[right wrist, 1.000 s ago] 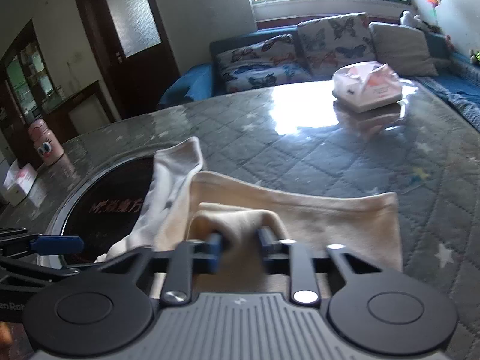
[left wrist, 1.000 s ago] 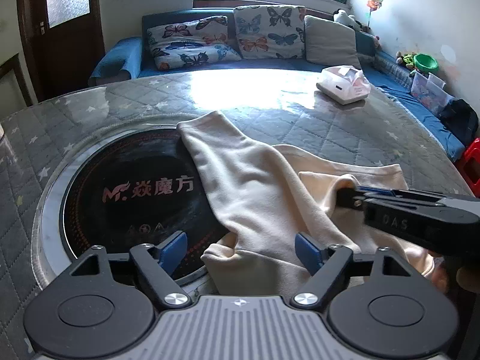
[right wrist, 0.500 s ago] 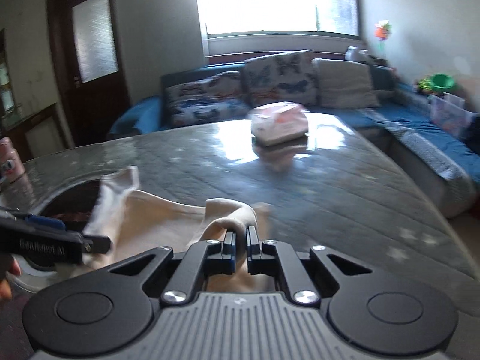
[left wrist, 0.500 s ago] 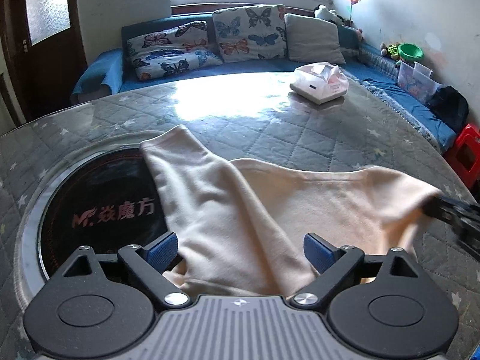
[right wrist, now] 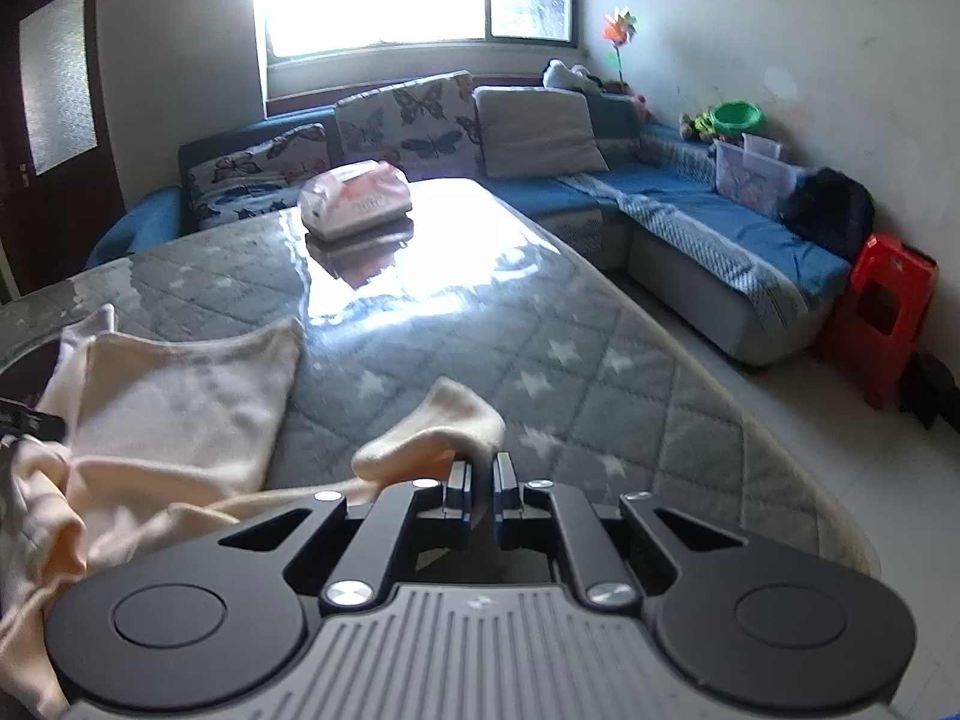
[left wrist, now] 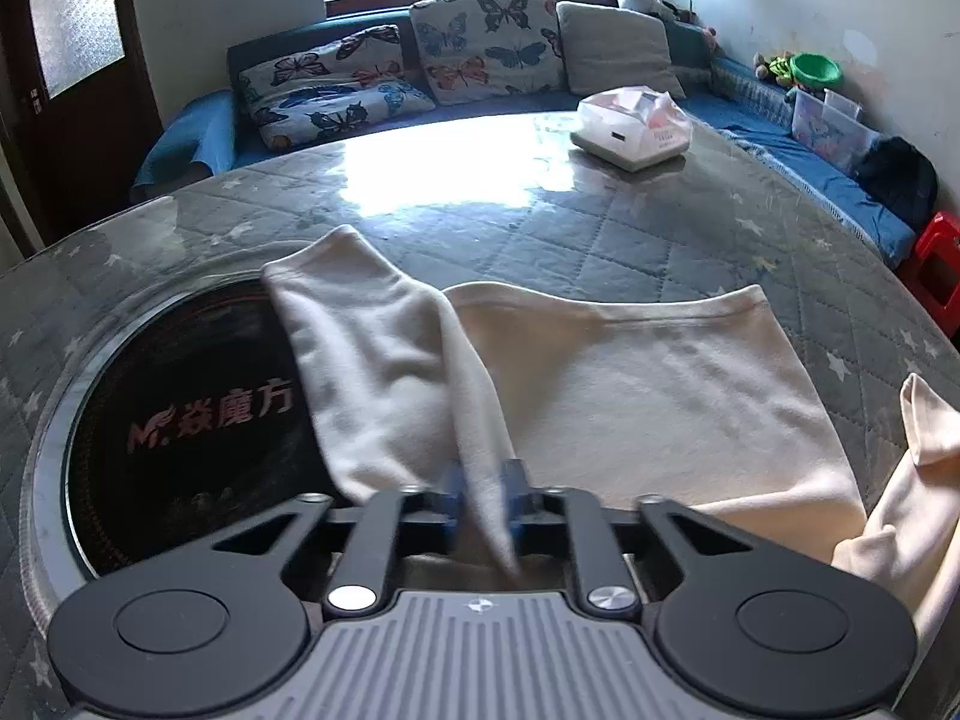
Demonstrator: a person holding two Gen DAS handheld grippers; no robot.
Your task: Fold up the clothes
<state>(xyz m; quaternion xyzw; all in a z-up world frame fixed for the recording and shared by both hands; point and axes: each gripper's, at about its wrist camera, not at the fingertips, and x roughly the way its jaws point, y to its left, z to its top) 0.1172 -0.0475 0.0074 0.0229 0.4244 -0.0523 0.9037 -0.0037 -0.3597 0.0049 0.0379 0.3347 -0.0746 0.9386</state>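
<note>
Left wrist view: left claw [left wrist: 483, 495] has just closed onto the cream garment's [left wrist: 660, 396] sleeve, angled up-left.

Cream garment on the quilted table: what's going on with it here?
A person with a handheld gripper in each hand is spreading out the cream garment on the quilted table. The left gripper, whose jaws have just been closing, is pinched on one fold near the black round inset. The right gripper is shut on a sleeve end, drawn out to the side.
</note>
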